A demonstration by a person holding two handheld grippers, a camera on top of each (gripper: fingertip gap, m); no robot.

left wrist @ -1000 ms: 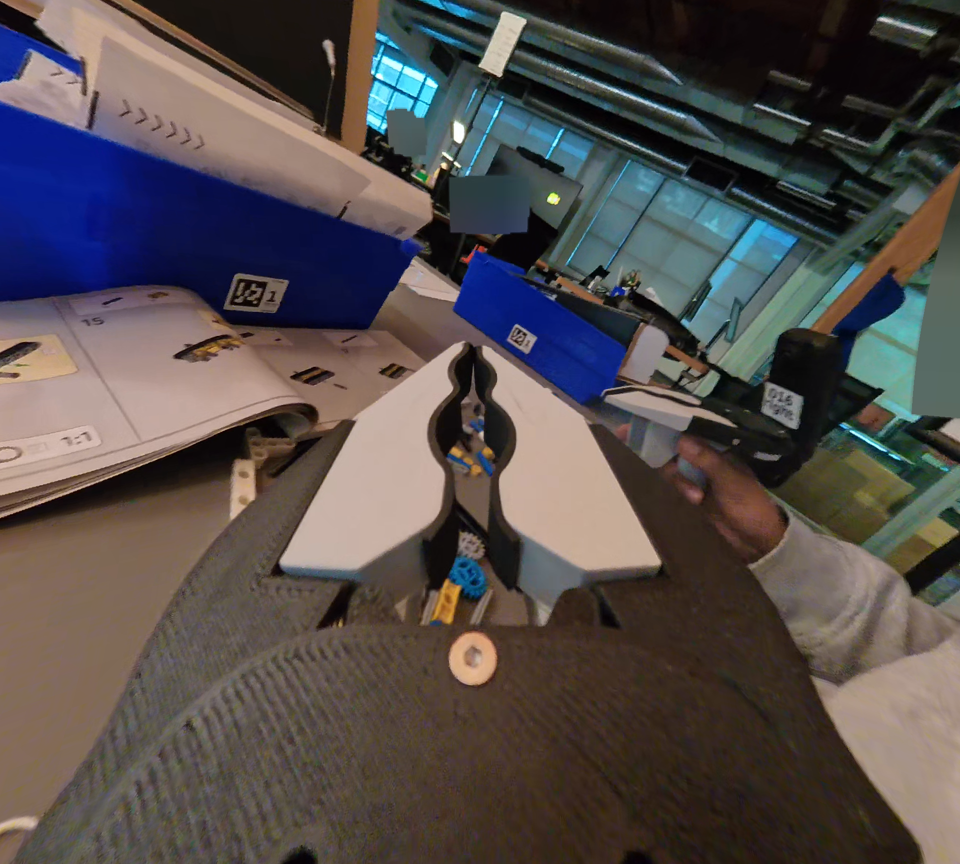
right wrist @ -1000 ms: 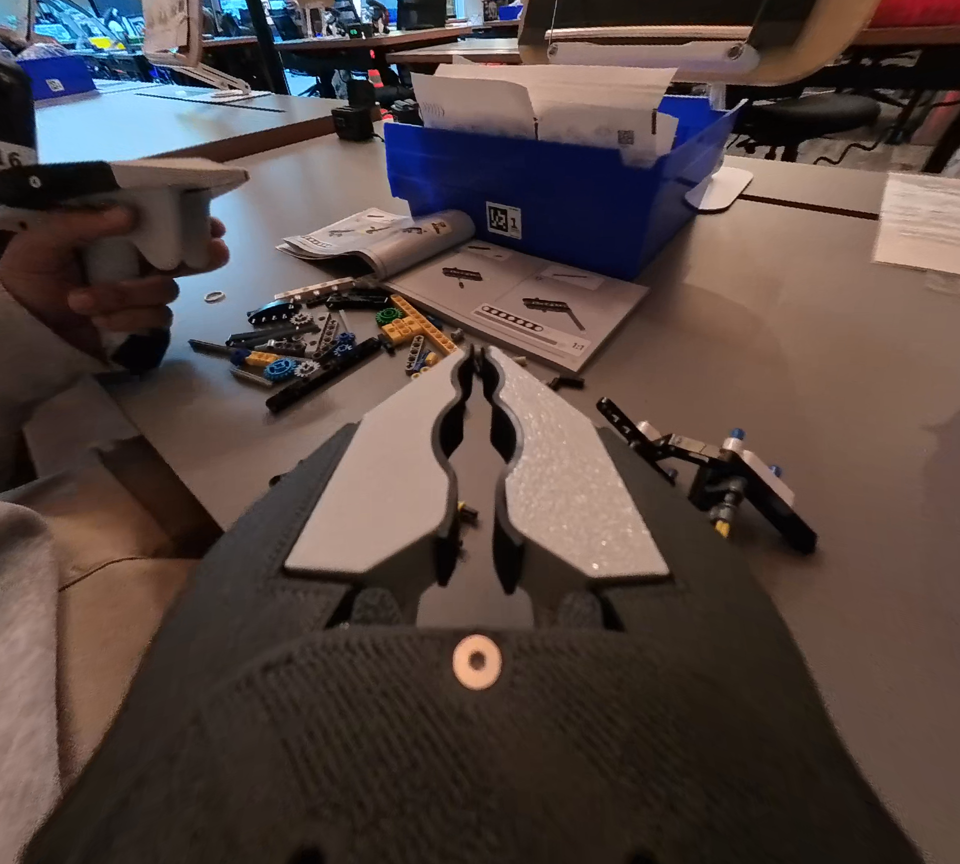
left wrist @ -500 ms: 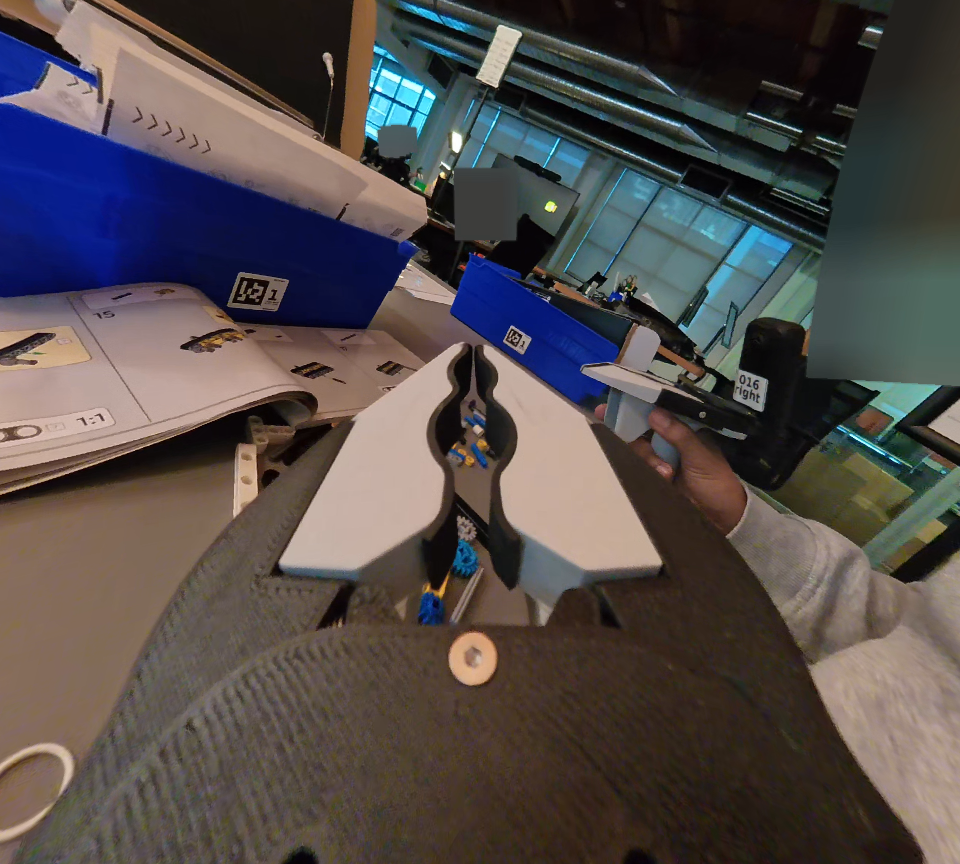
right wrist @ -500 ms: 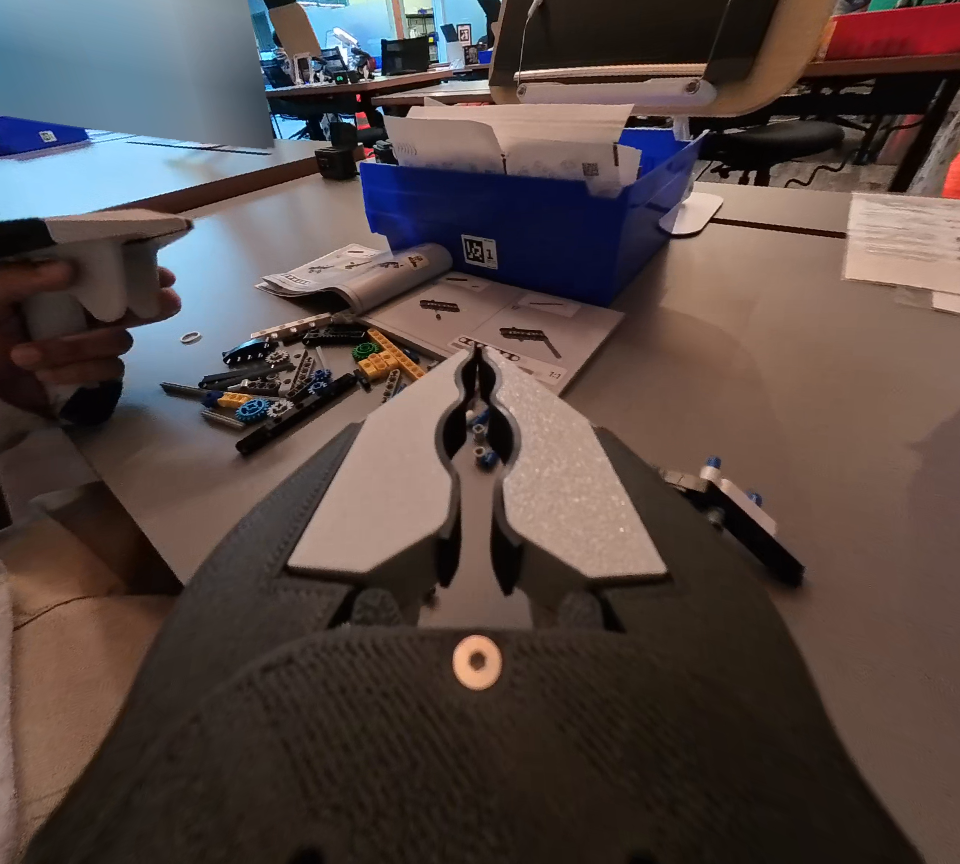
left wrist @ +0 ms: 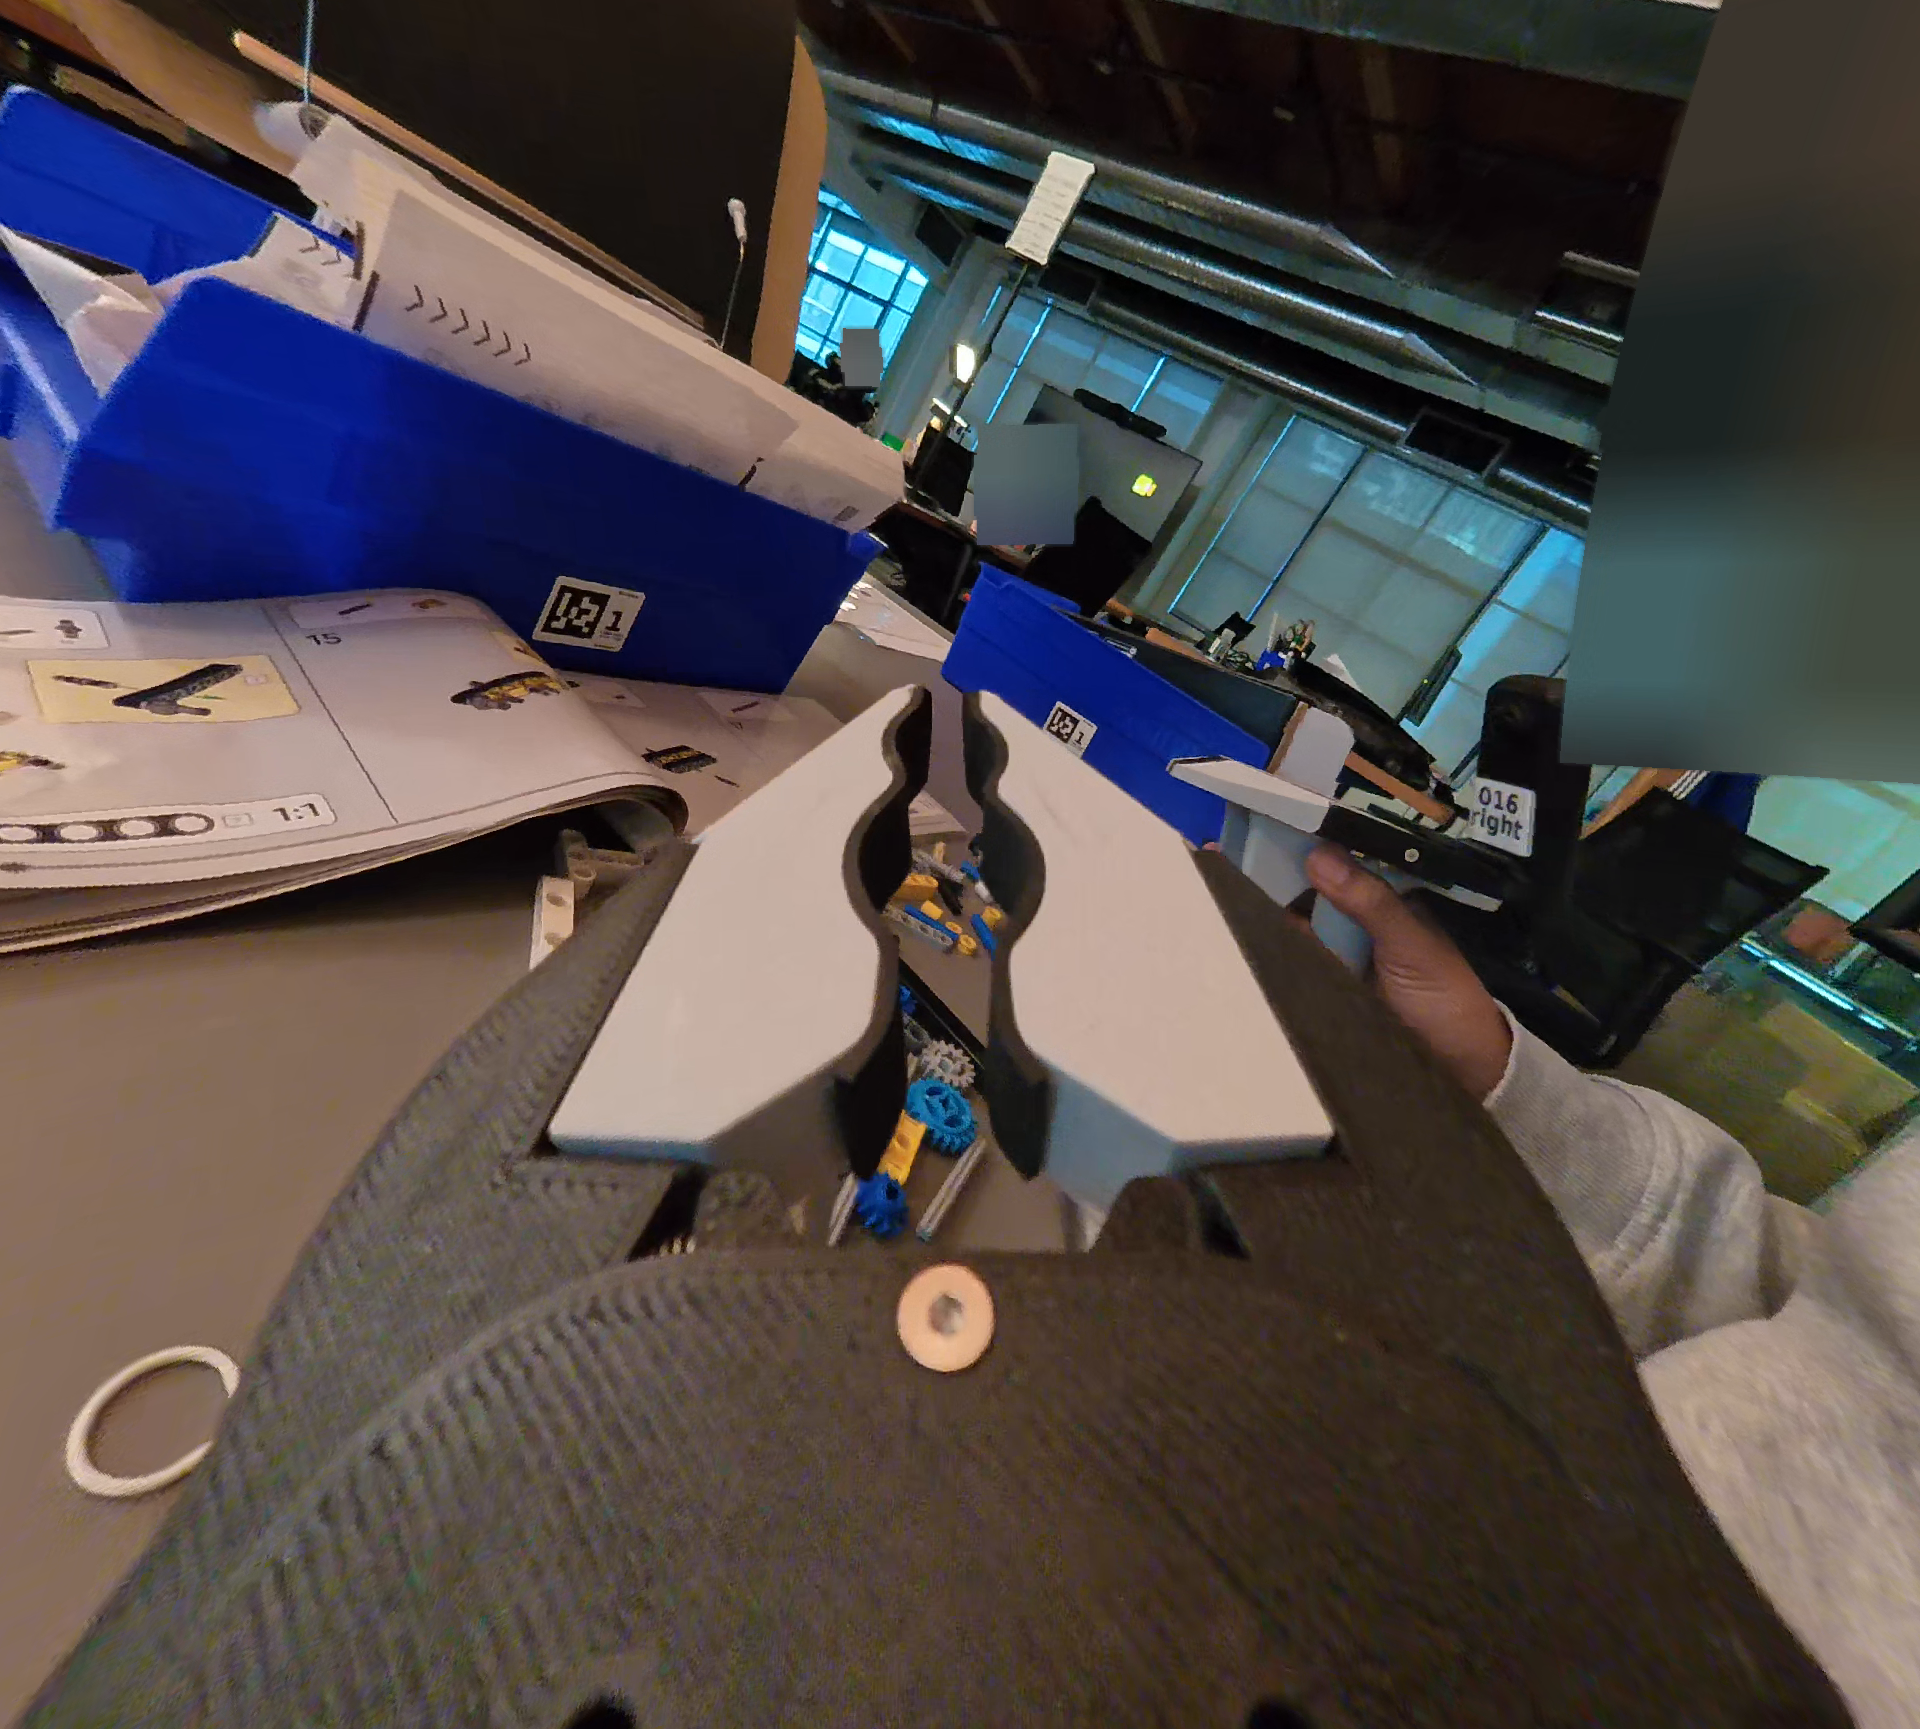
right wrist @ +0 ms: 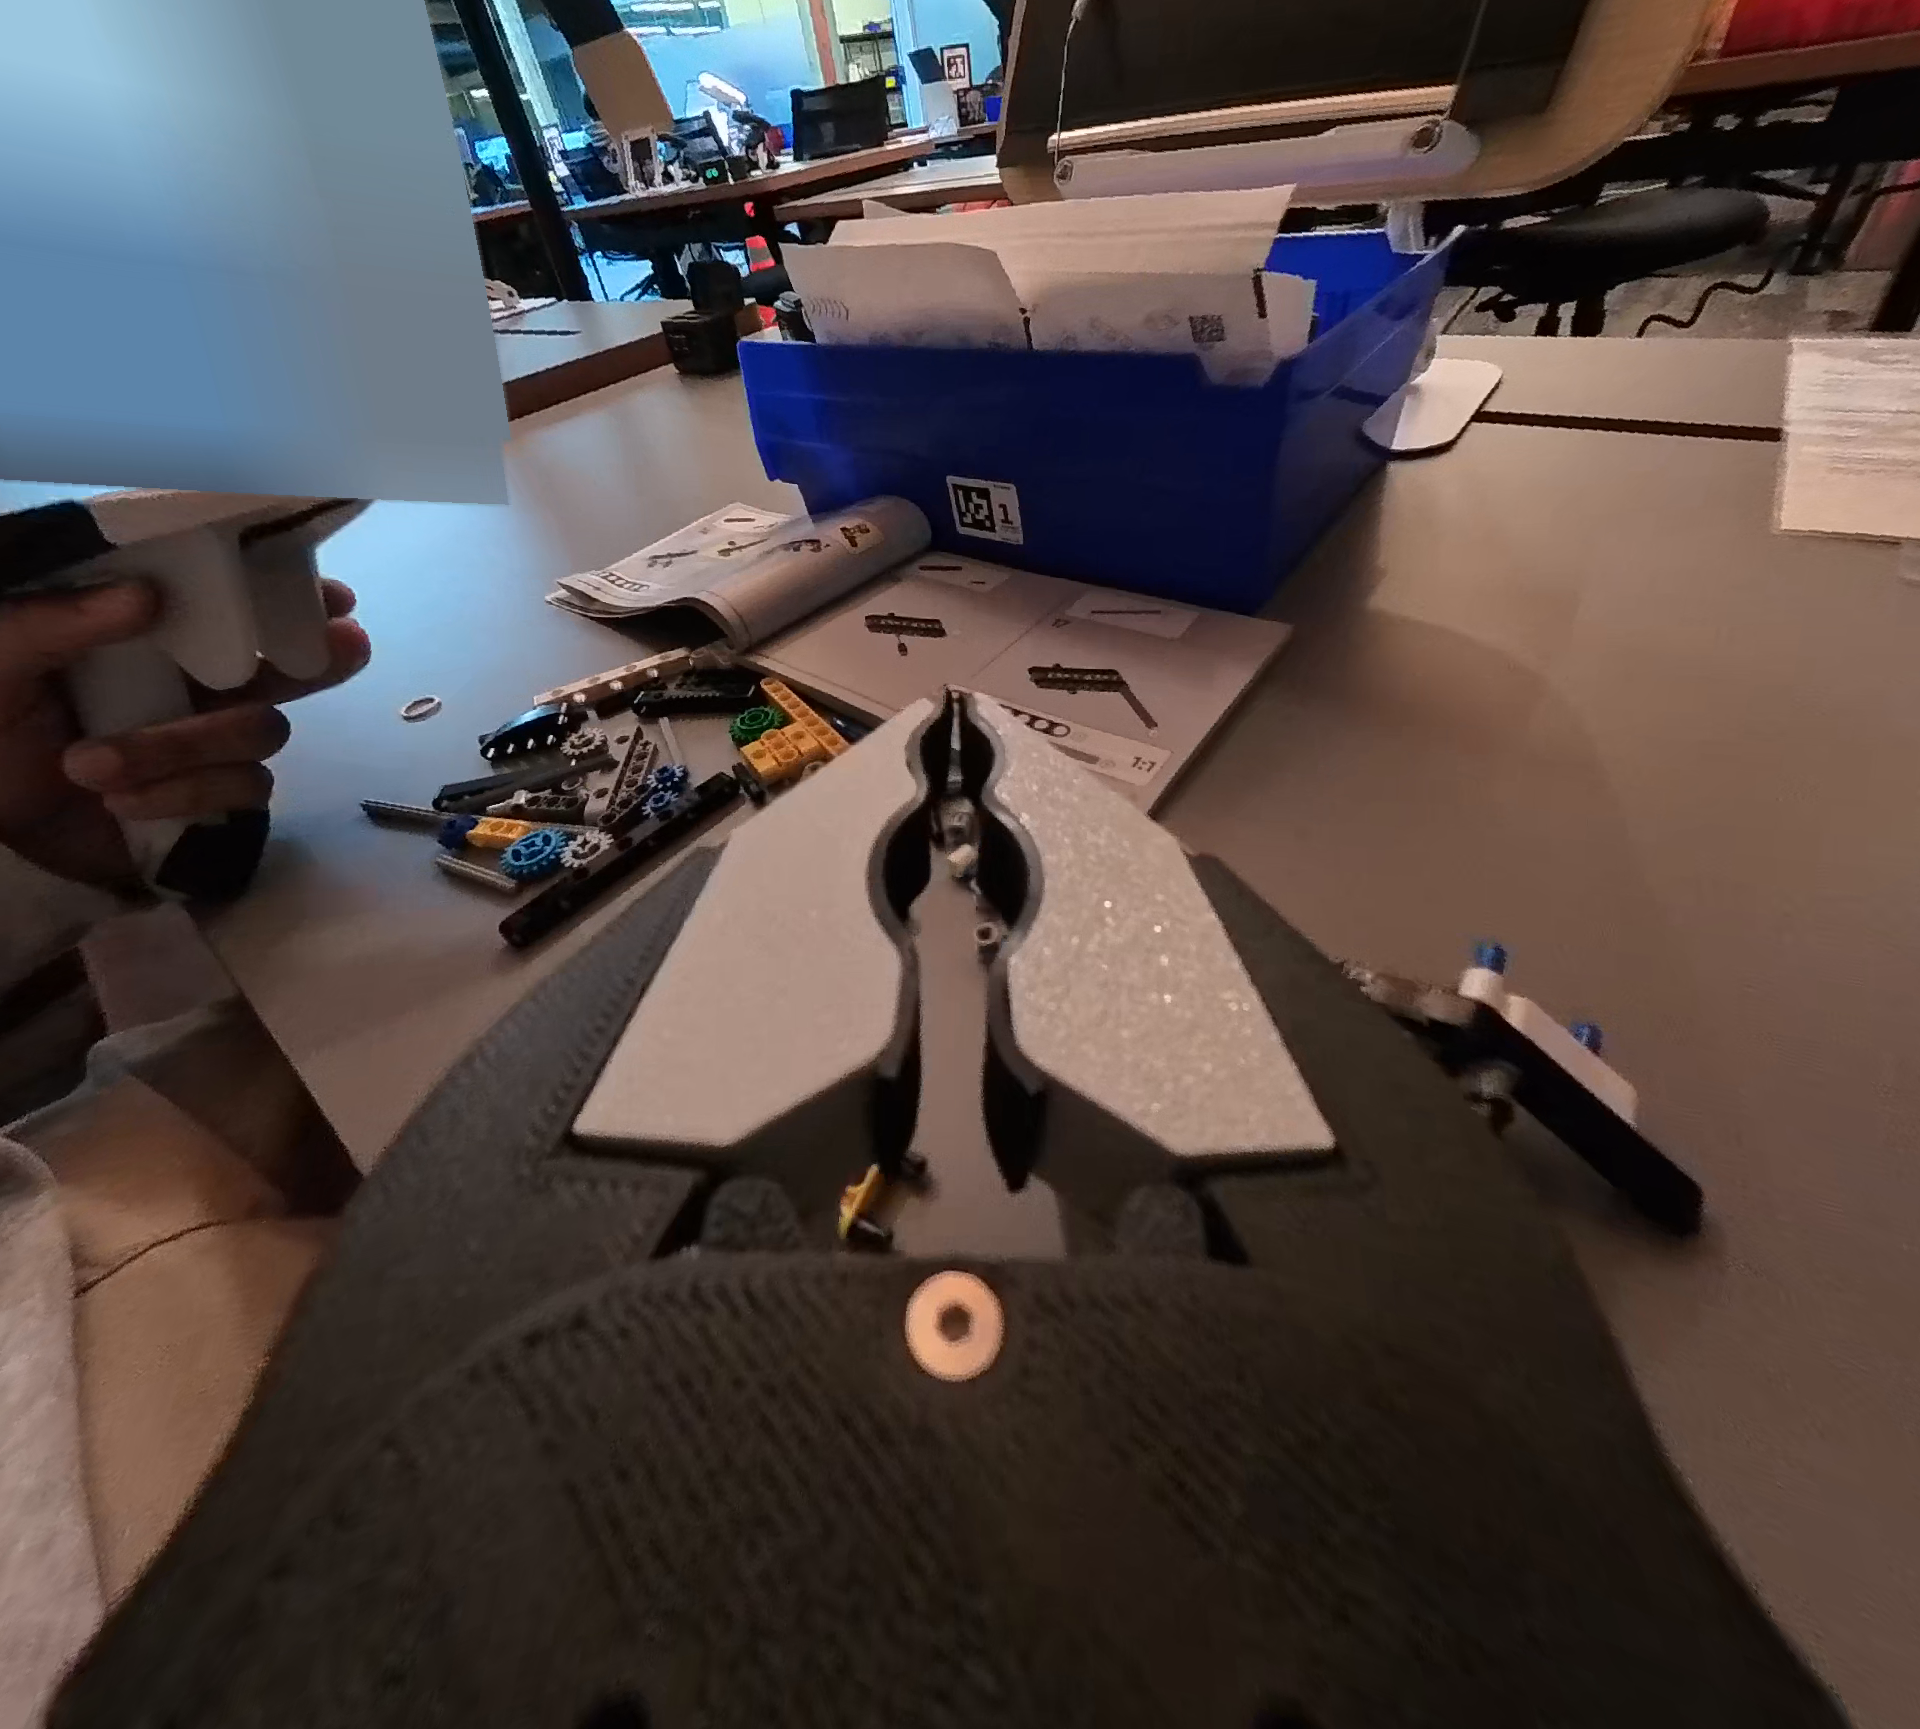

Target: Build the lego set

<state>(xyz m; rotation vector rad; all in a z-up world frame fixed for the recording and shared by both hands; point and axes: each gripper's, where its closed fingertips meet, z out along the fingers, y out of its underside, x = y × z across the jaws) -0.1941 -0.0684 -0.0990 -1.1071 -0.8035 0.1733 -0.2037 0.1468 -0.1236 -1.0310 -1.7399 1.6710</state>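
Loose lego pieces lie in a pile on the grey table: black beams, yellow bricks, blue and grey gears. A partly built black and white assembly lies to the right of my right gripper, which is shut and empty, low over a few small pieces, tips at the open instruction booklet. My left gripper is shut to a thin slit and empty. It hovers over the pile, and a blue gear shows between its fingers. The booklet lies to its left.
A blue bin stuffed with paper stands behind the booklet, under a black board on a stand. A second blue bin is farther off. A white ring lies on the table. A hand grips the left gripper's handle. My right fingertips sit around 20 cm from my left ones.
My right gripper has moved forward and down to the booklet's edge, leaving the assembly at its right side. My left gripper has drawn back a little, bringing the white ring into view.
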